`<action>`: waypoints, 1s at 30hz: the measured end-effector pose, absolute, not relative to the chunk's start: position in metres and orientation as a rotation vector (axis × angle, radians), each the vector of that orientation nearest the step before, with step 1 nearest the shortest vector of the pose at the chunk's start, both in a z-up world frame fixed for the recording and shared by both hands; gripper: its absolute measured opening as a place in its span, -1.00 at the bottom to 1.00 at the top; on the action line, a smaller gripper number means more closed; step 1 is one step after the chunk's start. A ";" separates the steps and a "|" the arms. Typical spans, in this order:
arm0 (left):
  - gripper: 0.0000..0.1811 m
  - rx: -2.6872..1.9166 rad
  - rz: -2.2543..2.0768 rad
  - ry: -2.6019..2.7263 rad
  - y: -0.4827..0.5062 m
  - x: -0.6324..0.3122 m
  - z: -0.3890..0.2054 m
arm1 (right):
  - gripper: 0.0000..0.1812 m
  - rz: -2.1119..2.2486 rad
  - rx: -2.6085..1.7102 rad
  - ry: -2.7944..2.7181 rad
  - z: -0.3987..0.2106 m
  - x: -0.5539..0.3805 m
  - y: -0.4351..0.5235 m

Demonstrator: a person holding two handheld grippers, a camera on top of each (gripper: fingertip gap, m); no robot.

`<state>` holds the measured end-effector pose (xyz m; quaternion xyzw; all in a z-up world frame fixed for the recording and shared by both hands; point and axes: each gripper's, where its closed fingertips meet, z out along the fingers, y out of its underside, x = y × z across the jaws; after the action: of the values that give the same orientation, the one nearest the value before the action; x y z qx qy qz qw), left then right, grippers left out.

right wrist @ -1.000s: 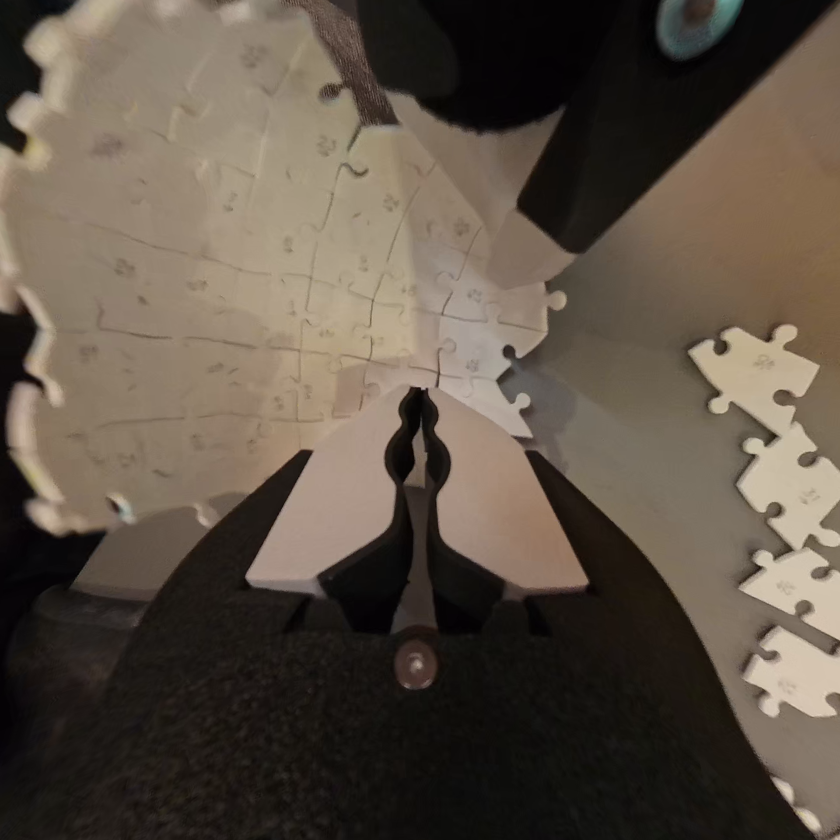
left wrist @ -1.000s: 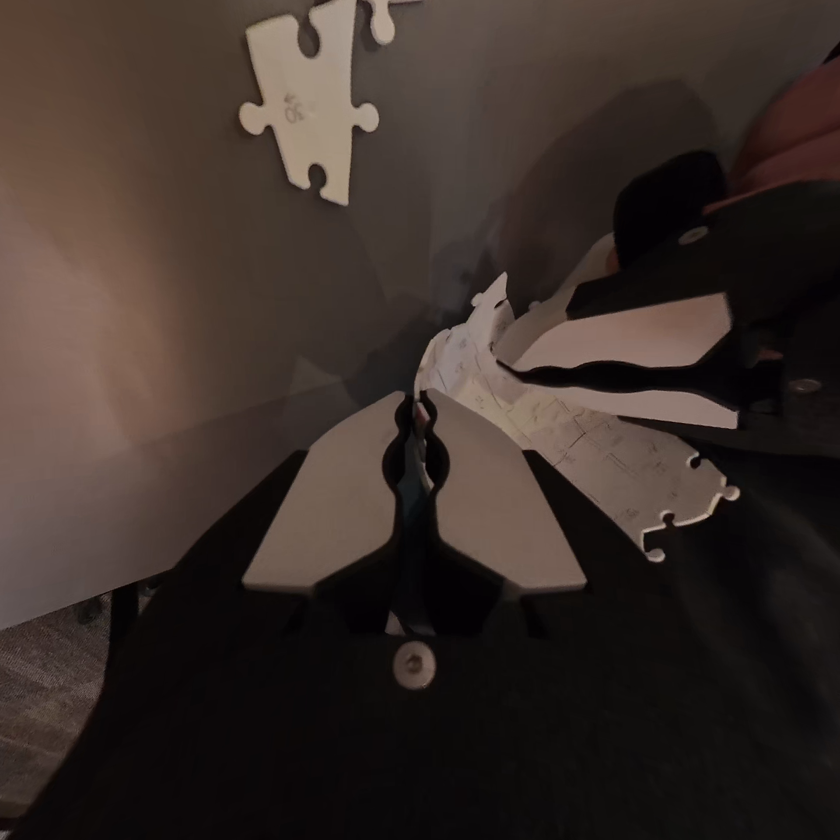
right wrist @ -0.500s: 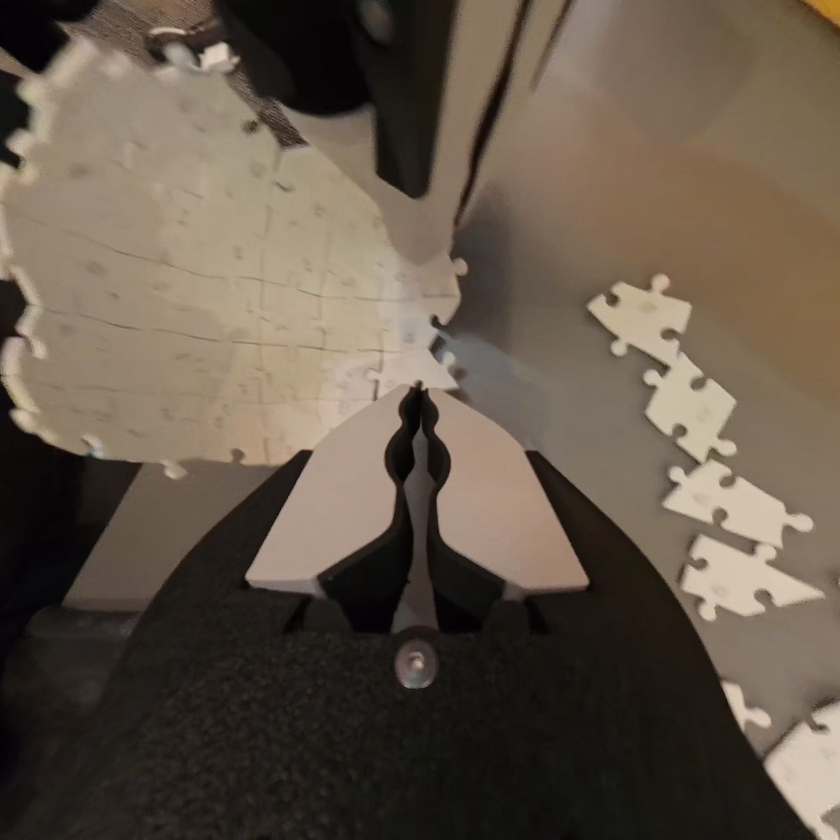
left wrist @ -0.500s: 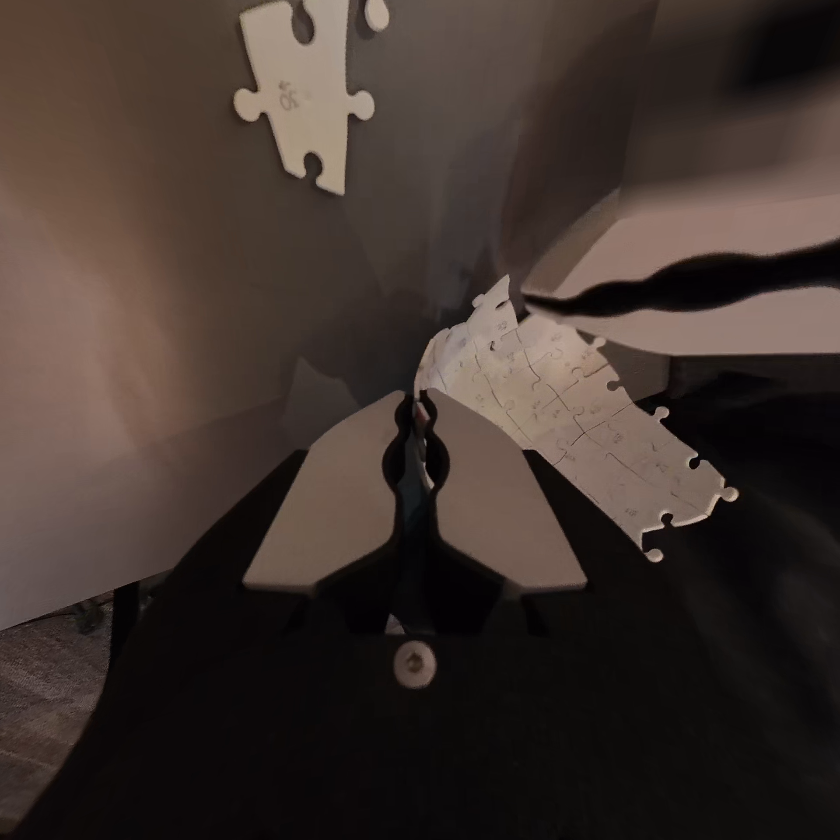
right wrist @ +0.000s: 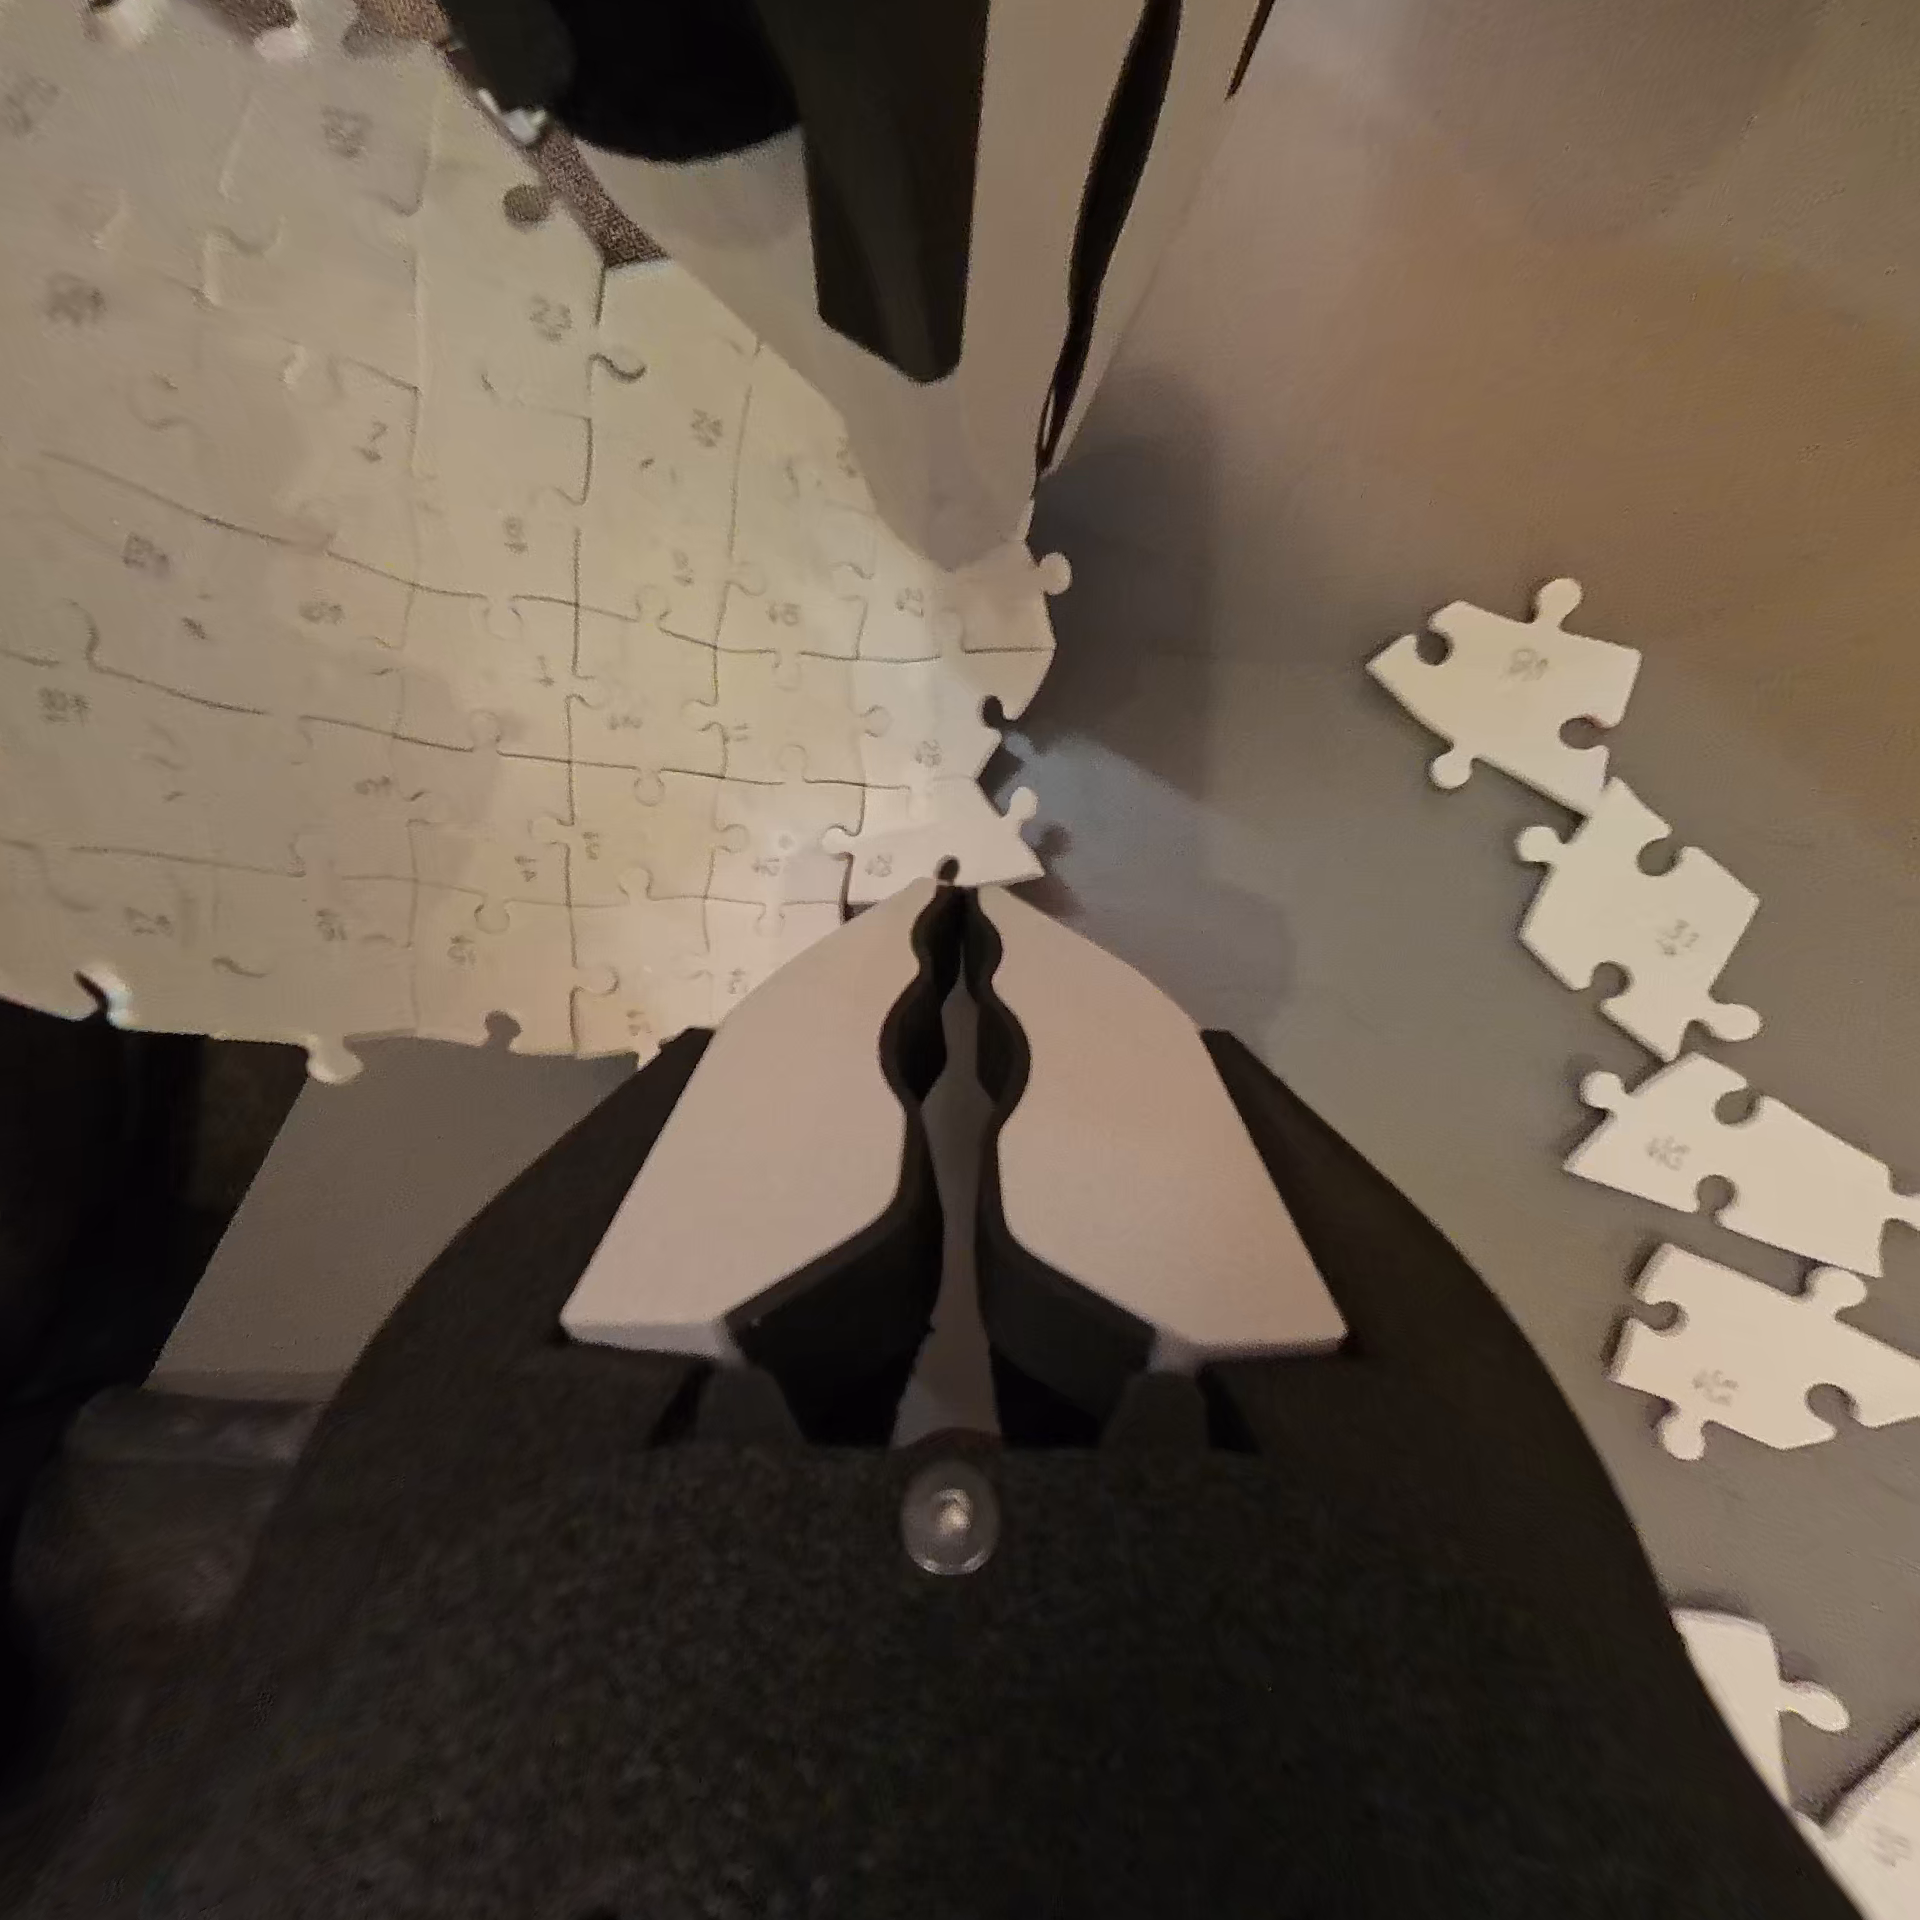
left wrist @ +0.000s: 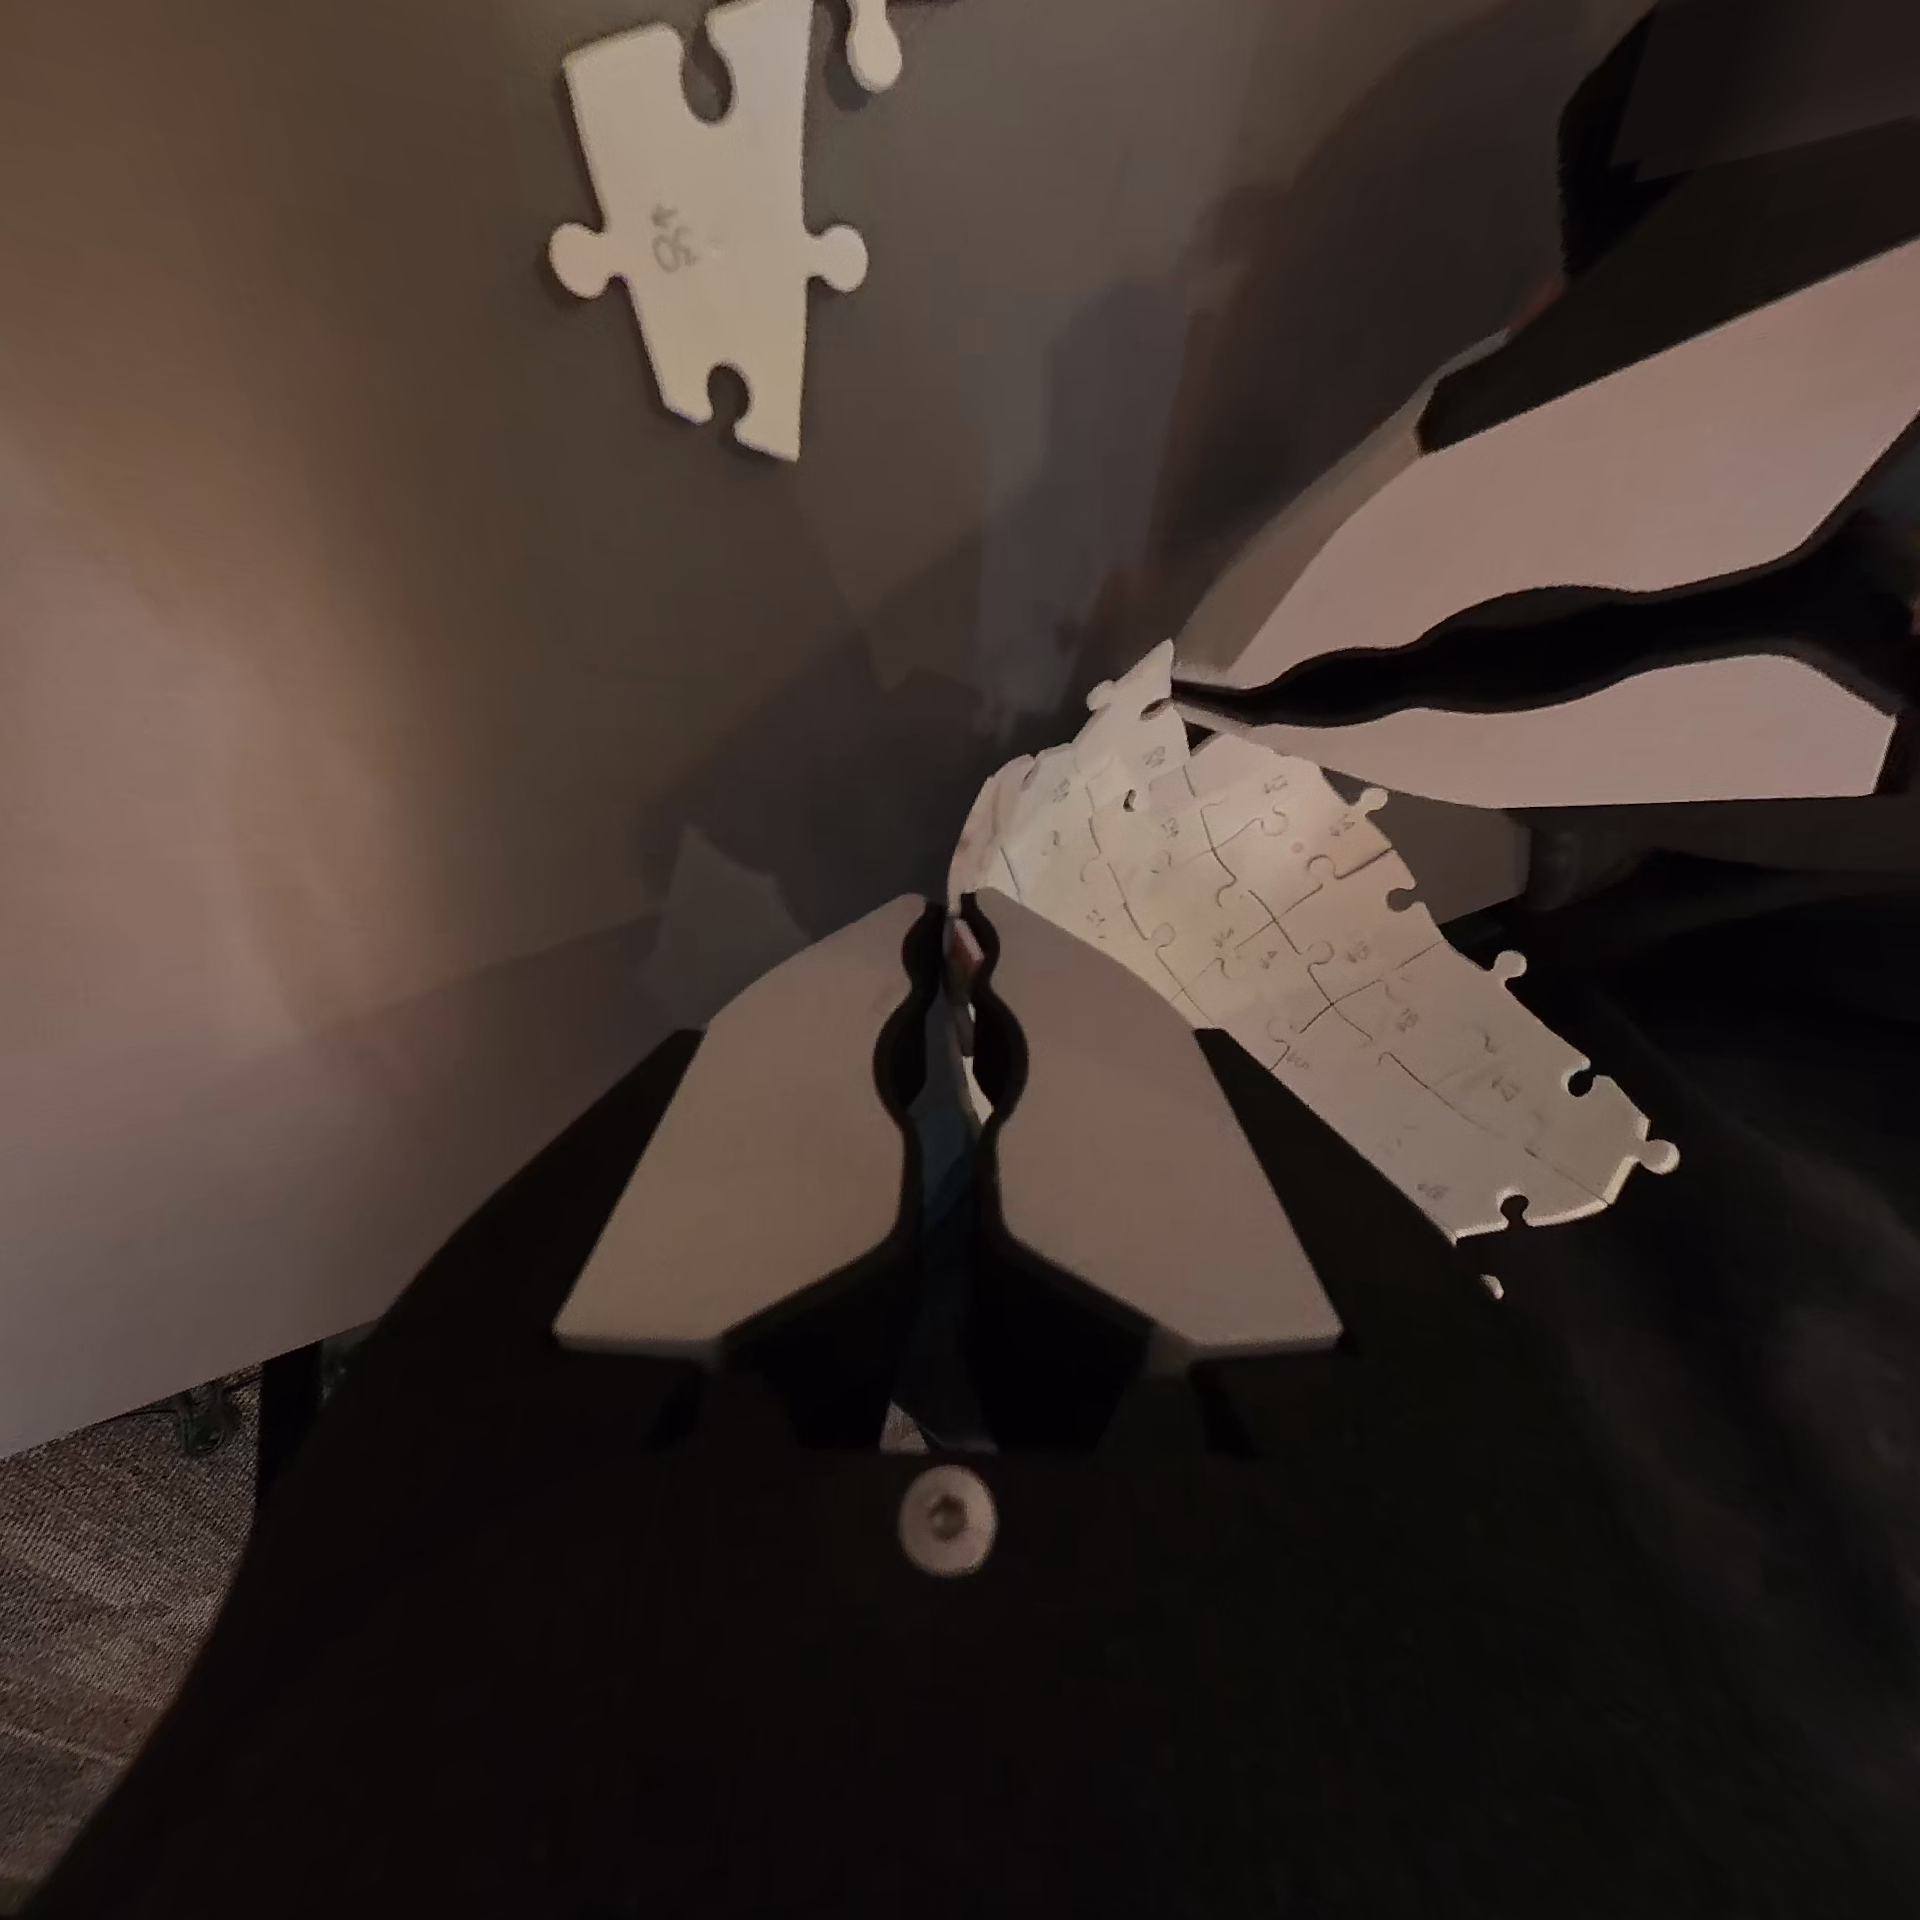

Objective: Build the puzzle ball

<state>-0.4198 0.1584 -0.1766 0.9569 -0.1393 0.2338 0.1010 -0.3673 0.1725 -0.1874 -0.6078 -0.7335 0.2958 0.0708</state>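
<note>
Left wrist view: the left gripper (left wrist: 961,914) sits over the near edge of the grey table (left wrist: 312,623), floor showing below left. Its jaws are clamped on the rim of the puzzle ball shell (left wrist: 1299,956), a curved white sheet of joined pieces spreading right of the fingers. Beyond the shell lies bare tabletop up to a loose puzzle piece (left wrist: 707,239). The right gripper (left wrist: 1179,698) comes in from the right, jaws together at the shell's top corner.

Right wrist view: the right gripper (right wrist: 954,896) has its jaws together, tips touching the shell's (right wrist: 468,623) right corner piece; whether they pinch it I cannot tell. The left gripper (right wrist: 1023,509) comes down onto the shell's upper right edge. Right of the shell, past open table (right wrist: 1247,831), a row of loose pieces (right wrist: 1642,925) lies.
</note>
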 end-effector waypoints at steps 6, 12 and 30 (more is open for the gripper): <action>-0.98 2.836 0.719 -0.403 0.158 -0.420 -0.176 | -1.00 1.020 -1.828 -2.220 -0.176 -0.362 0.162; -0.98 2.853 0.723 -0.395 0.158 -0.423 -0.176 | -0.88 0.986 -1.920 -2.248 -0.183 -0.347 0.160; -0.98 2.928 0.704 -0.506 0.156 -0.421 -0.169 | -0.93 1.166 -2.069 -2.177 -0.186 -0.345 0.156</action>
<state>-0.4208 0.1564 -0.1688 0.9579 -0.1654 0.2303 0.0441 -0.3448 0.1559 -0.1860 -0.6416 -0.6752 0.3617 -0.0401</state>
